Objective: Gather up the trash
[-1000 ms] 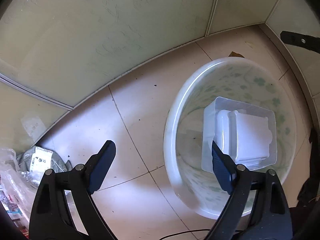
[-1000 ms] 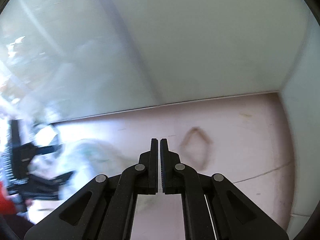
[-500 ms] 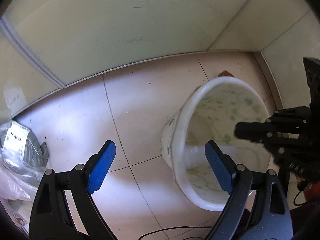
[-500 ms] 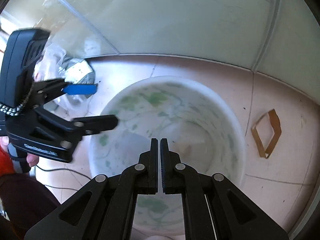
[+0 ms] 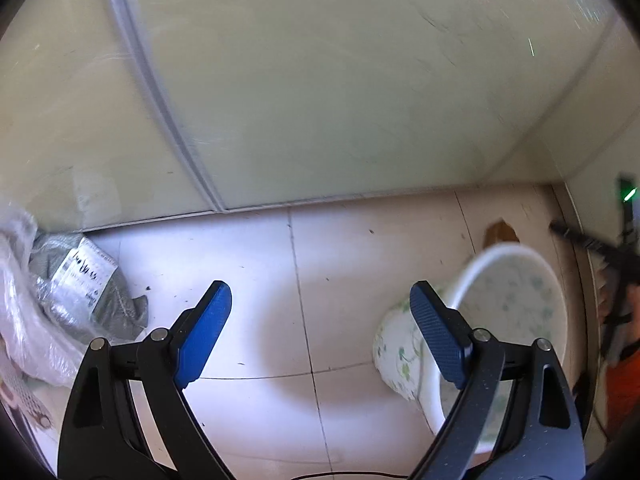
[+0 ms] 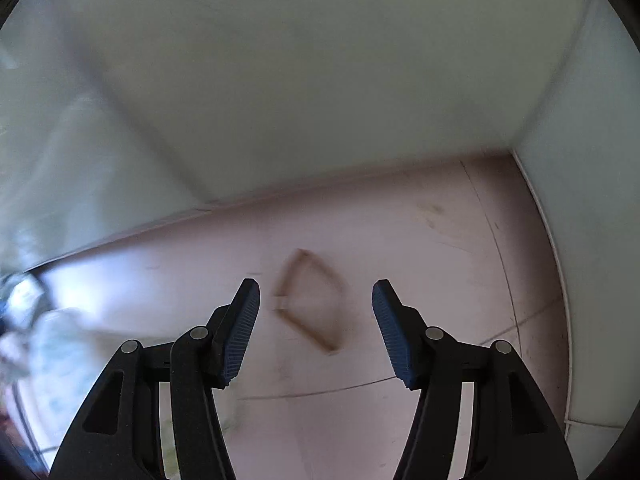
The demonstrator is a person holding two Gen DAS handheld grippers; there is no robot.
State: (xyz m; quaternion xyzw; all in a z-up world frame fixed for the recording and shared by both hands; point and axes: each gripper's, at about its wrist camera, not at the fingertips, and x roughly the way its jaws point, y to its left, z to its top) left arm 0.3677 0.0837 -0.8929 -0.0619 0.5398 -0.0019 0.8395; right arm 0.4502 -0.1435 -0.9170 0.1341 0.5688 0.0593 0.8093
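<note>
The right gripper has been swung from the bin and opened over the floor-corner cardboard loop, uncollected; the left gripper is held open, empty.

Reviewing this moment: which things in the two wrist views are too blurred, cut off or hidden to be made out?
- Brown strip loop, right wrist view: motion blur; material unclear.
- Patterned bin, left wrist view: the left tongs cover its near side; contents unseen.
- Label on the grey bag, left wrist view: print too small.
- Right tongs, seen at the left wrist view's right edge: cut off, blurred.
- Clear plastic bag: cut by the left edge.
</note>
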